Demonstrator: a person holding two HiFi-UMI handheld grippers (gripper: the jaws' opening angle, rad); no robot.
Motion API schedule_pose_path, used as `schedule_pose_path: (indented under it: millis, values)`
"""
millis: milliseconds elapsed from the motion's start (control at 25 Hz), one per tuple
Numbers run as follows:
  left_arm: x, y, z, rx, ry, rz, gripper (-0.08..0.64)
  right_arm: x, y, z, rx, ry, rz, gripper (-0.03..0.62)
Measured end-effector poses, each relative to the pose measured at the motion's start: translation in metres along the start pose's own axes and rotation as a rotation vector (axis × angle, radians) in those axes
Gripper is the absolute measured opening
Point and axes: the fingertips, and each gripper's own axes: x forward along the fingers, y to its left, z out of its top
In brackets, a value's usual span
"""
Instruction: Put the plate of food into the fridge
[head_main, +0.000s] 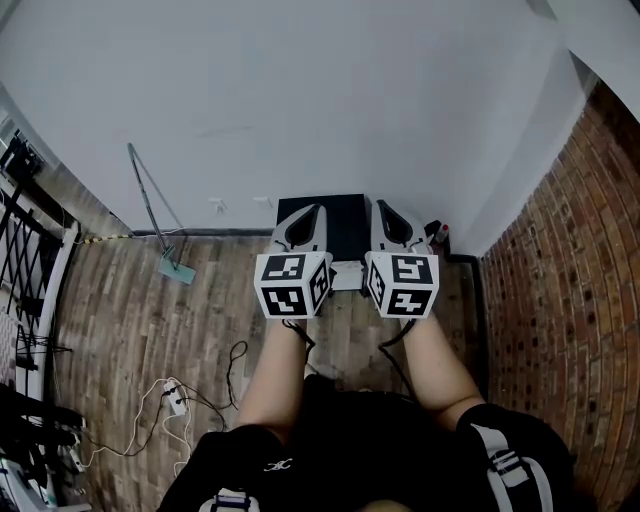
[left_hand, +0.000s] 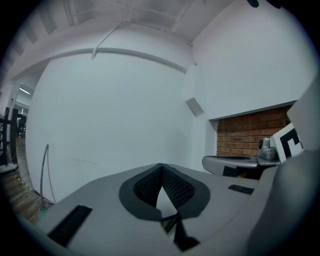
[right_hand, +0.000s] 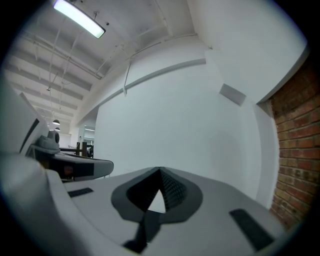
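**A:** Two units to inspect. What is the state of each?

**B:** The left hand-held gripper (left_hand: 161, 169) has its jaws closed tip to tip with nothing between them. The right hand-held gripper (right_hand: 160, 172) is the same, closed and empty. Both face the white wall (head_main: 300, 100).

**A:** Where is the plate of food?

**B:** It appears in no view. The low dark box (head_main: 345, 215) at the foot of the wall may be the fridge, but from above I cannot confirm it.

**A:** What are the risks?

**B:** Unless the jaws open first, they would knock the plate's rim instead of taking it. The loose cables (head_main: 200, 395) on the floor (head_main: 120, 300) could also catch a foot.

Matt white wall (head_main: 300, 100), brick wall (head_main: 570, 300) (rough)
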Motion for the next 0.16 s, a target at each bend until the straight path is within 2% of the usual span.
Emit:
schedule_pose_path:
  millis: [160]
  values:
    - [0.0044,-0.0044,0.0028,0.001,0.000,0.000,-0.002,0.0009,-0.0066,0.0030,0.005,0.000,0.004,0.014]
